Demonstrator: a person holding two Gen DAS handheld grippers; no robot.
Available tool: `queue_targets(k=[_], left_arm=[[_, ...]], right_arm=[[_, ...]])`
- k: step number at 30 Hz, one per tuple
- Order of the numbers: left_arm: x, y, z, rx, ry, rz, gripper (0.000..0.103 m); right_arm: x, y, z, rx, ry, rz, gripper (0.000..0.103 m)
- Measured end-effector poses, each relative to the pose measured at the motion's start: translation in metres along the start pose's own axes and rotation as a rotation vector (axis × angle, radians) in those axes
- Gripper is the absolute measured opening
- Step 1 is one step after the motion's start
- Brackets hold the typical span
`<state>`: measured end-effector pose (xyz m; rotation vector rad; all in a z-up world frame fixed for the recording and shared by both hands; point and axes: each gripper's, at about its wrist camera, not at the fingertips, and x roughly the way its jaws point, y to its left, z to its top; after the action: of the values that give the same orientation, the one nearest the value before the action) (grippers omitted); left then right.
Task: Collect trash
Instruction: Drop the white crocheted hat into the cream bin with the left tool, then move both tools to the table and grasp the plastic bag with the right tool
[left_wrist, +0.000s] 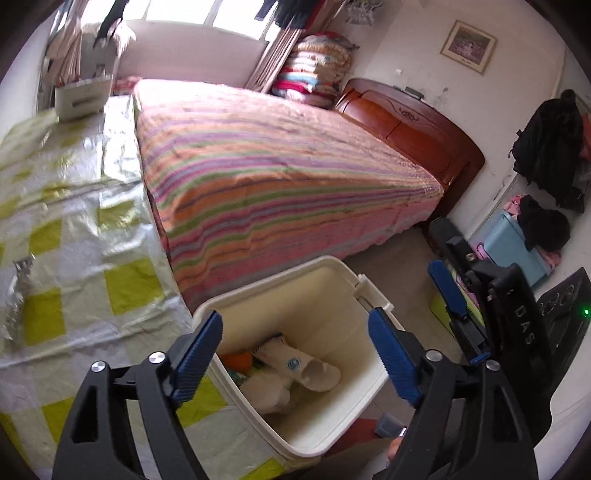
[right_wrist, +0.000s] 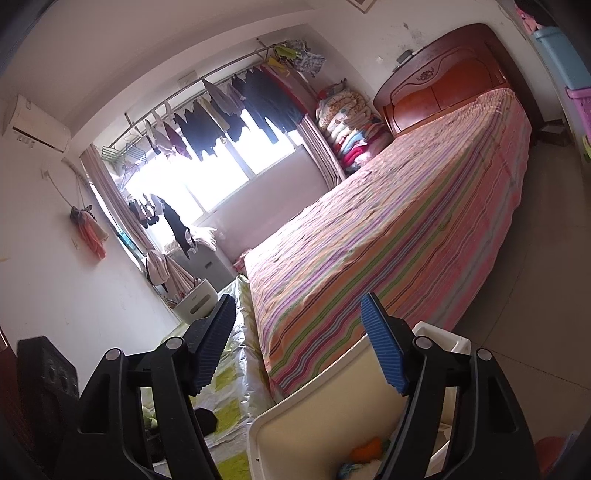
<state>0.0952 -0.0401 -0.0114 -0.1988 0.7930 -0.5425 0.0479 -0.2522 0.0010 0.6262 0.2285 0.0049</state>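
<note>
My left tool gapes empty over the white bin, trash inside; right tool released too. Crumpled foil on desk, frame left, remains.

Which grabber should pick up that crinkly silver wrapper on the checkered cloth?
Probably the left gripper. It is open and empty, and the foil wrapper shows on the checkered cloth in its view; the right view doesn't show it.

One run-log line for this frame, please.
left claw: open, empty, over bin | right claw: open, empty | trash inside bin
</note>
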Motion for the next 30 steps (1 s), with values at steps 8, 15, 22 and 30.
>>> queue_targets(k=[8,15,22,30], left_arm=[[-0.025,0.02,0.011,-0.075,-0.046,-0.012,0.085],[-0.069,0.062,0.025,-0.226,-0.145,-0.022,0.09],[-0.125,0.109,0.034,-0.318,-0.262,0.065,0.092],[-0.213,0.192,0.027,-0.391,-0.447,0.394,0.092]], right_arm=[[0.005,0.007,-0.003,-0.009,0.018,0.019,0.076],[0.01,0.022,-0.008,-0.045,0.037,0.042,0.081],[0.017,0.063,-0.024,-0.13,0.066,0.108,0.093],[0.049,0.157,-0.068,-0.32,0.253,0.316,0.093]])
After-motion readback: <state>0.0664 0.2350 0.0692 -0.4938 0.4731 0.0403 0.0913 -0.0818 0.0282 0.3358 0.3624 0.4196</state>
